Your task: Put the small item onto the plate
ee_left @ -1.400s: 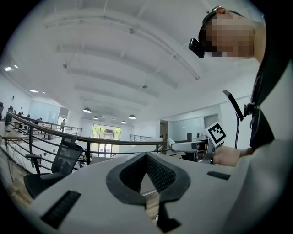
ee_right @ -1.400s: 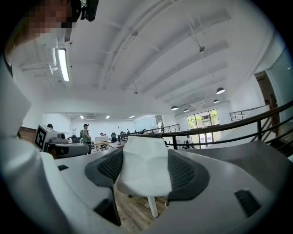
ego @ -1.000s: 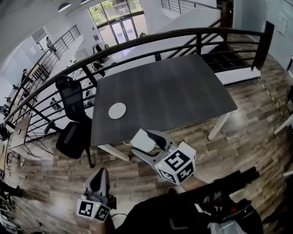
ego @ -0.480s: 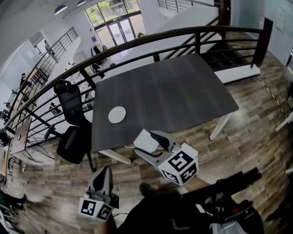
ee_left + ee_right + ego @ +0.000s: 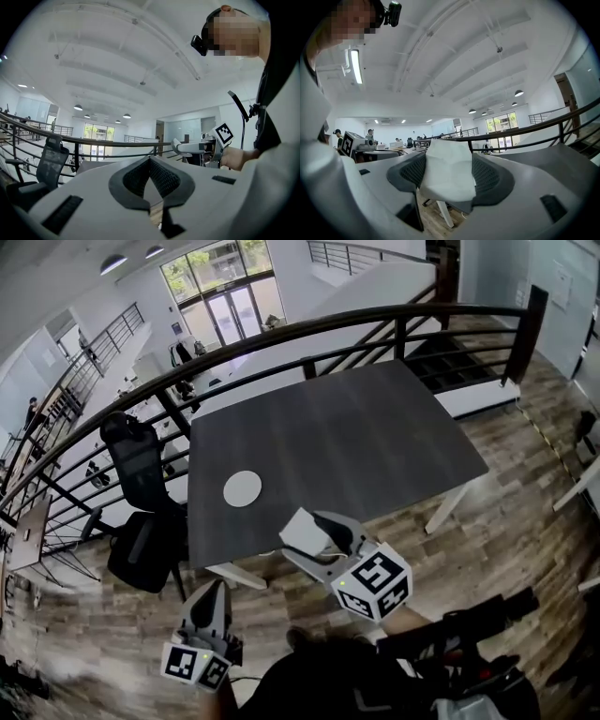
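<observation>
One gap: plate (image 5: 243,488) sits just up-left of your right gripper (image 5: 314,542).
Right jaws: clamped on the white item (image 5: 447,171).
Left gripper (image 5: 210,594): jaws together, empty, farther off.

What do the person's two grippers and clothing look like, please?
The left gripper and right gripper each have a pale grey moulded body, dark ribbed pads and a white cube of black square markers at the rear. The person's clothing is dark.
</observation>
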The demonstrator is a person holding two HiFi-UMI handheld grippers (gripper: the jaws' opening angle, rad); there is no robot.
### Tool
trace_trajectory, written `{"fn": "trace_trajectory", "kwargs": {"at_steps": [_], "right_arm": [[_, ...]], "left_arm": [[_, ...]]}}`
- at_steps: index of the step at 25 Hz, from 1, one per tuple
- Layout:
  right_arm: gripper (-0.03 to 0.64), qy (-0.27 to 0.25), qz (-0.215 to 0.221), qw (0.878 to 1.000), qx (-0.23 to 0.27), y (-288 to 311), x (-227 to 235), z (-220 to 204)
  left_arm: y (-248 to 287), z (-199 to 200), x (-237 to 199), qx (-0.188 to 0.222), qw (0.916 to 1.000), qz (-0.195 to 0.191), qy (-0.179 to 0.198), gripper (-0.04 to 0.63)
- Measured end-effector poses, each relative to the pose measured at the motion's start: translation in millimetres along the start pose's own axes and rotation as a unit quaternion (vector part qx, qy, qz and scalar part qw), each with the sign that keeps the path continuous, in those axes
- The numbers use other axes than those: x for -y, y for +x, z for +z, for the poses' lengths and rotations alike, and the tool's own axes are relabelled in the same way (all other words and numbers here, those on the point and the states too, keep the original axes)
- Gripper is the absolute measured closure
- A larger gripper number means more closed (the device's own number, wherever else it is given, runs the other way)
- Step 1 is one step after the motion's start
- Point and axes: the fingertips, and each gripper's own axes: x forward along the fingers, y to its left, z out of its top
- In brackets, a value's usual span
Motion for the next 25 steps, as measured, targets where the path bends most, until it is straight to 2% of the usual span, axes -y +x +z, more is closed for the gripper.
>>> {"fn": "trace_trajectory", "kwargs": {"at_steps": [3,7,15,25], "right_arm": [[0.305,0.001,-0.005,1.0,-0.006,18.0,-0.6,1.1],[0.305,0.003,-0.016,1.0,-0.007,42.3,-5.8,6.1],[0.305,0.005,-0.036,0.999,0.002,88.6,-10.3,14.3],[0.305,0.018,-0.075,0.997,0.014,125.1,-19.1,15.7]], "left_arm": [[6.8,8.4,-14.8,0.023,0.9994,-0.018,-0.016,0.591],[10.6,12.6,-41.8,0.029,0.9988,-0.034,-0.021,0.591],[9.3,2.7,-98.7,-0.006,0.9992,-0.039,0.01,0.591],[5.6,1.6,-129.4,-0.01,0.9961,-0.087,0.008,0.591]]}}
